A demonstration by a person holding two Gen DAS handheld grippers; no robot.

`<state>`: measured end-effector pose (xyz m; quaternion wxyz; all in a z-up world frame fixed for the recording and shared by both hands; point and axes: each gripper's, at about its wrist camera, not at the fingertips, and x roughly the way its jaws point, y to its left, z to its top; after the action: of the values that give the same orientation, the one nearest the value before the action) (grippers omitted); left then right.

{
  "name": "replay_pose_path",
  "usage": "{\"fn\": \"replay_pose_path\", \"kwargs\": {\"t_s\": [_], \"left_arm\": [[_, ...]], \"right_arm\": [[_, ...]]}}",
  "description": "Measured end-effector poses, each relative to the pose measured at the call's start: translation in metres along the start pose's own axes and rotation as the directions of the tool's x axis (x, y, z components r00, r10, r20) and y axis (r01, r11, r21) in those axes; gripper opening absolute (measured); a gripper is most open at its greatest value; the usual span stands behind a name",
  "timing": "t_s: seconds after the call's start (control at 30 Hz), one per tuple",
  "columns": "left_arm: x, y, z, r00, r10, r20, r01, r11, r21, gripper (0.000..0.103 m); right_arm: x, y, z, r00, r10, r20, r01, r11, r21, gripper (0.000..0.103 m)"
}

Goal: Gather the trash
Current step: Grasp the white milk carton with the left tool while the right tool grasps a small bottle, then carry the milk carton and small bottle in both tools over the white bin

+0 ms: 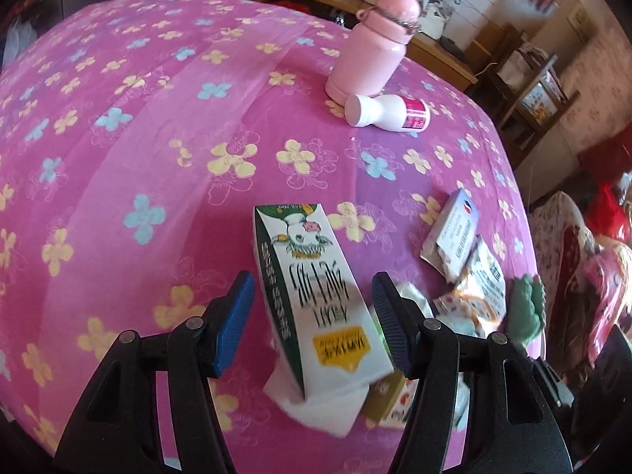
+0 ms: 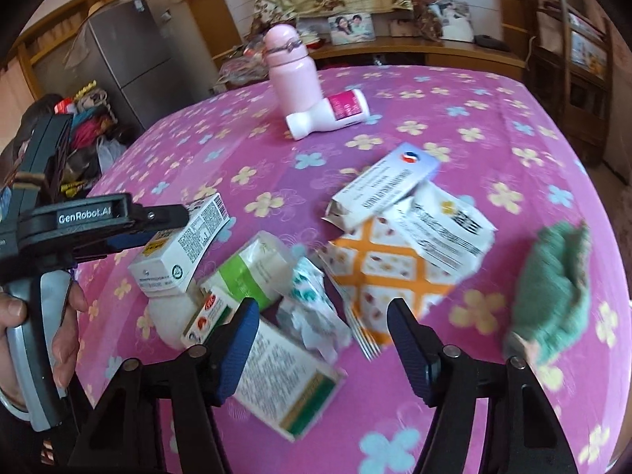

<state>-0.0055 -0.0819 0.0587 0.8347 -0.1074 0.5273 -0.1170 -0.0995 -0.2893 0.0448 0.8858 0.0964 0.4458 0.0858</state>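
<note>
Left wrist: milk carton lies lengthwise between gripper fingers.

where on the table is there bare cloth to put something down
Bare cloth lies wide open left of the pink bottle and milk carton. Another free strip runs between the tipped white bottle and the flat boxes. The wrapper pile near both grippers is crowded.

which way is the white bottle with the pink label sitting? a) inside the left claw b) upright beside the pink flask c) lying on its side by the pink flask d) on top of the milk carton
c: the white bottle lies on its side at the foot of the upright pink flask.
</note>
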Motion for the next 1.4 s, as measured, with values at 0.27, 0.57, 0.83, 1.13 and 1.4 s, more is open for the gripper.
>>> {"fn": "replay_pose_path", "kwargs": {"t_s": [0.27,0.57,0.83,1.13,1.4], "left_arm": [[0.022,-0.004,0.004,0.998,0.034,-0.046,-0.032,0.998,0.047,0.061],[-0.008,-0.006,-0.007,1.000,-0.007,0.027,0.005,0.996,0.093,0.058],[-0.054,-0.036,-0.022,0.991,-0.085,0.102,0.067,0.984,0.166,0.058],[-0.065,-0.089,-0.062,0.985,-0.139,0.104,0.106,0.956,0.272,0.058],[-0.059,-0.138,-0.092,0.982,-0.171,0.075,0.133,0.922,0.363,0.058]], "right_arm": [[0.023,0.004,0.005,1.000,0.000,-0.019,-0.001,1.000,-0.023,0.040],[-0.012,-0.002,0.002,0.997,0.033,0.076,-0.034,0.999,0.013,0.018],[-0.062,-0.001,-0.008,0.988,0.035,0.149,-0.038,0.999,0.012,0.018],[-0.091,-0.023,-0.037,0.989,-0.013,0.149,0.008,0.999,0.040,0.018],[-0.119,-0.060,-0.060,0.984,-0.075,0.162,0.059,0.993,0.103,0.018]]}}
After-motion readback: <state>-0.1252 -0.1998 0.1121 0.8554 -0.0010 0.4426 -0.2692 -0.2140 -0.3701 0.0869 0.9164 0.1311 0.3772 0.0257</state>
